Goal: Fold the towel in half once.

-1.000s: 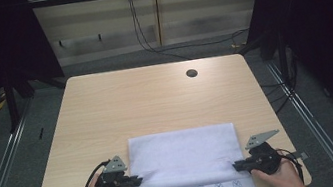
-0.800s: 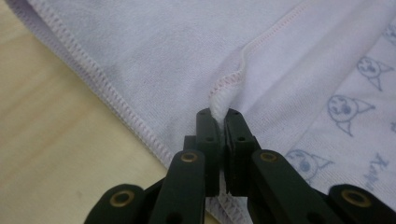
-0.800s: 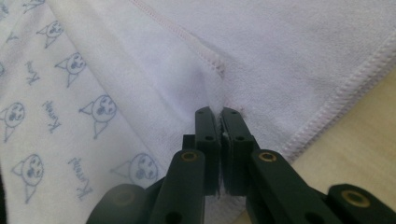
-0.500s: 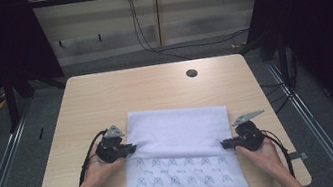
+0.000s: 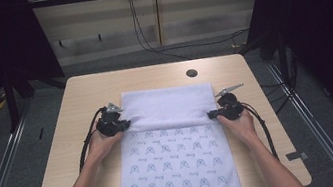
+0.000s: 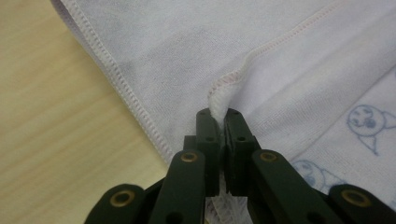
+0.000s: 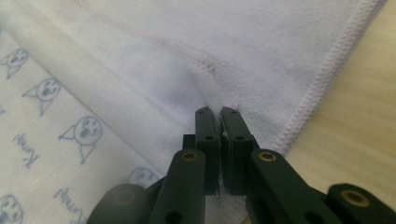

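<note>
A white towel (image 5: 174, 158) printed with small blue cat faces lies on the wooden table (image 5: 78, 94); its plain upper layer (image 5: 167, 107) is folded back over the far part. At the towel's left side my left gripper (image 5: 123, 125) is shut on the hemmed edge (image 6: 219, 100), which bunches up between the jaws. My right gripper (image 5: 212, 114) is shut on the towel's right edge (image 7: 212, 95) in the same way. The printed side (image 7: 51, 121) shows beside the right jaws, and the stitched hem (image 6: 116, 79) runs past the left jaws.
A dark round hole (image 5: 191, 73) sits in the table near its far edge. Bare wood (image 5: 249, 85) lies to both sides of the towel. Cables (image 5: 86, 141) trail from each gripper back along the forearms. Dark floor and rails surround the table.
Both grippers have moved away from the near edge toward the table's middle, drawing the towel's held edge with them. More of the printed side now lies uncovered behind them.
</note>
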Demonstrator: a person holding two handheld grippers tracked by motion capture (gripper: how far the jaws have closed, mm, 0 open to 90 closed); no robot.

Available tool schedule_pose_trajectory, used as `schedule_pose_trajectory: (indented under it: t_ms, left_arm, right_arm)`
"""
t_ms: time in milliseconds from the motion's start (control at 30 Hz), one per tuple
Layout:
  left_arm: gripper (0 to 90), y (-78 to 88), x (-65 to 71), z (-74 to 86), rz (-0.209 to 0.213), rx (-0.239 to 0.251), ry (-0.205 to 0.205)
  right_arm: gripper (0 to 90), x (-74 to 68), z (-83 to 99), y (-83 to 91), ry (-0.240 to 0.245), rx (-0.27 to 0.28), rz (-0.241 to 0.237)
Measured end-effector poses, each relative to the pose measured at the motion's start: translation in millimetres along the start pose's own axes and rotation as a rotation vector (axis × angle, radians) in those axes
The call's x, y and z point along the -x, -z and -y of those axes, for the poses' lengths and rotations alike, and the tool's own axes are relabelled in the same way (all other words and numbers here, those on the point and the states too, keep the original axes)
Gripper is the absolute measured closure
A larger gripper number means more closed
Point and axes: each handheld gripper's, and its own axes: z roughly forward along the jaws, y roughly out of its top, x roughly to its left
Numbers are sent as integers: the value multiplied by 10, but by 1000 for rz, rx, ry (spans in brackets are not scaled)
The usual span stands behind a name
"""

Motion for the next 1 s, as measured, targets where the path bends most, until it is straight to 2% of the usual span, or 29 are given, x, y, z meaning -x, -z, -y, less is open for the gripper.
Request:
schedule_pose_trajectory:
  t_ms: [67,100,133,200,267,300,367,433,467,500,567,667,700,733,767,800,933,1000]
  left_arm:
    - [867,-31,-50,-18,-10,6,7]
    - [867,-60,-60,-24,-9,30,47]
    - [867,-59,-98,-32,-17,19,29]
    - [867,-100,-118,-20,-19,56,81]
    - [867,-146,-127,-23,-30,92,107]
    - [867,-158,-141,-35,-29,90,123]
    - [867,-164,-154,-67,-31,71,118]
    - [868,-143,-167,-96,-28,59,128]
    - [868,-107,-181,-108,-7,63,136]
    - [868,-65,-171,-125,16,93,161]
    - [867,100,-186,-172,34,120,122]
    - [866,429,-224,-230,76,234,158]
    - [865,545,-206,-246,90,275,178]
    - [865,651,-175,-259,118,323,191]
    - [865,748,-130,-282,123,346,183]
    - [865,846,-78,-307,105,353,147]
    - [865,1256,87,-361,123,445,105]
    - [865,1448,152,-368,151,478,104]
  right_arm:
    - [870,25,-66,-52,-3,4,12]
    - [870,43,-100,-78,-9,4,18]
    - [870,61,-128,-101,-25,7,17]
    - [870,90,-187,-142,-38,5,34]
    - [870,118,-266,-177,-53,-12,64]
    - [870,121,-302,-197,-56,-20,72]
    - [871,131,-351,-223,-56,-26,96]
    - [872,149,-364,-229,-79,-11,86]
    - [872,158,-370,-213,-77,-3,76]
    - [873,165,-379,-176,-82,12,57]
    - [873,171,-418,-34,-76,91,17]
    - [872,139,-501,285,-43,211,-18]
    - [872,118,-523,407,-33,249,-16]
    - [872,101,-533,527,-38,309,-25]
    - [871,82,-546,635,-45,357,-43]
    - [871,57,-565,735,-36,380,-53]
    - [871,-91,-605,1115,9,450,-87]
    - [871,-201,-580,1317,43,480,-111]
